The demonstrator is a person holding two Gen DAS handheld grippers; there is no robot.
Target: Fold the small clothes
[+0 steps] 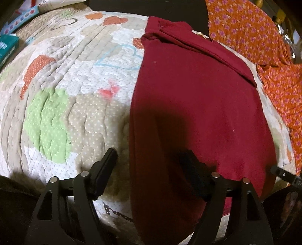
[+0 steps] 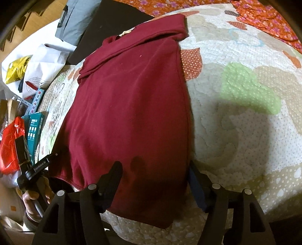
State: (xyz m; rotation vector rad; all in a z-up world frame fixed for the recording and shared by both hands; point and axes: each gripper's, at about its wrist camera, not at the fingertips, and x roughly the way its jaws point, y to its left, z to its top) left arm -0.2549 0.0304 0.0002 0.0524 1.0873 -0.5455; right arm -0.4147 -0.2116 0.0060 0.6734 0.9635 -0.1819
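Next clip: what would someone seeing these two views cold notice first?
A dark red shirt fills the middle of both views, spread flat on a quilted bedcover with orange and green patches. The left gripper and right gripper both sit at its near hem with jaws open, one finger on the shirt and one on the quilt beside it. Orange flowered fabric lies along the far edge.

A patchwork quilt (image 1: 75, 79) with green, orange and beige dotted patches fills most of both views. An orange floral cloth (image 1: 254, 34) lies at the upper right of the left wrist view. In the right wrist view, the left edge holds a red plastic bag (image 2: 10, 143), a teal box (image 2: 35, 132), a white paper bag (image 2: 43, 64), a yellow bag (image 2: 17, 68) and, at the top, a grey bag (image 2: 77, 17).
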